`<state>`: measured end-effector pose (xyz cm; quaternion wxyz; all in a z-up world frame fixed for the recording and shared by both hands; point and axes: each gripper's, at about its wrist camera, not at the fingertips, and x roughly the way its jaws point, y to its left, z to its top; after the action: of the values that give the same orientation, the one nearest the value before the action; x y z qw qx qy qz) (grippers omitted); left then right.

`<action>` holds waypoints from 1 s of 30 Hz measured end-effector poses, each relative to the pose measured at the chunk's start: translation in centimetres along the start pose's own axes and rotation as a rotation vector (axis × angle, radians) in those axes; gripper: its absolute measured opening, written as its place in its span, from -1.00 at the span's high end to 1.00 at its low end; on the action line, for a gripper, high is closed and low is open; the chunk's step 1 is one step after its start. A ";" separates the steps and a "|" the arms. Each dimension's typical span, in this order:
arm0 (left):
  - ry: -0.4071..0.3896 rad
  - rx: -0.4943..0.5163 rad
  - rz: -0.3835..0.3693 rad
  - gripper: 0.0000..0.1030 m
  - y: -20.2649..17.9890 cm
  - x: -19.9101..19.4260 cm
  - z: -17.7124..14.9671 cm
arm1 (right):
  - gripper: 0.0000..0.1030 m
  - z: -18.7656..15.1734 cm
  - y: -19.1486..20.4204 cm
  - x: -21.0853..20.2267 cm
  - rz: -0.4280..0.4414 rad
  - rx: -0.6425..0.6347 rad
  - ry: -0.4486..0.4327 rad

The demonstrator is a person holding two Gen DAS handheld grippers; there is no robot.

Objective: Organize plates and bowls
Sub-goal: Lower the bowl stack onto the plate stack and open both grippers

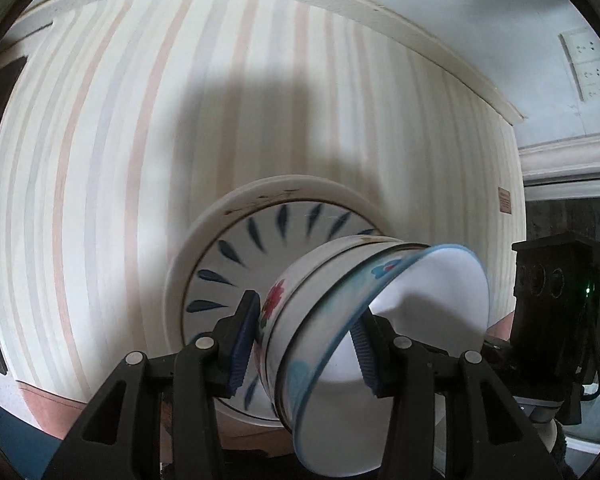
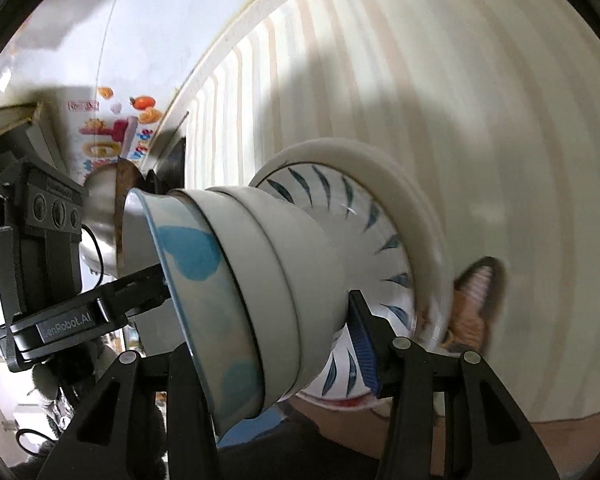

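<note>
With the nested bowl stack [image 1: 324,320] already sitting on the blue-leaf plates [image 1: 228,240], left gripper [image 1: 304,344] and right gripper [image 2: 256,332] both clamp it partly closed, tilted above the striped counter [image 1: 140,140] (final placement remains).

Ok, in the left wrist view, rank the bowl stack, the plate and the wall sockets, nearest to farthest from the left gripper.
1. Bowl stack: between the left gripper's fingers.
2. Plate: just beyond, under the stack.
3. Wall sockets: far upper right.

Stacked bowls [image 2: 260,280] between gripper fingers [image 2: 364,344]
</note>
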<state>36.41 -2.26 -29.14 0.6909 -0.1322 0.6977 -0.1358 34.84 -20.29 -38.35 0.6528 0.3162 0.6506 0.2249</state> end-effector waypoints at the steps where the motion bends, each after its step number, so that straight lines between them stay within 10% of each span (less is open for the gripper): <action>1: 0.004 0.000 -0.002 0.19 0.3 0.2 0.0 | 0.03 0.0 0.0 0.3 -0.001 0.003 0.003; 30: 0.011 0.049 0.051 0.19 1.7 1.1 -0.8 | 0.00 0.5 -0.3 1.7 -0.083 0.000 0.011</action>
<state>35.60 -1.03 -30.78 0.6932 -0.0968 0.7012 -0.1357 35.38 -19.36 -39.73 0.6580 0.2878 0.6666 0.1996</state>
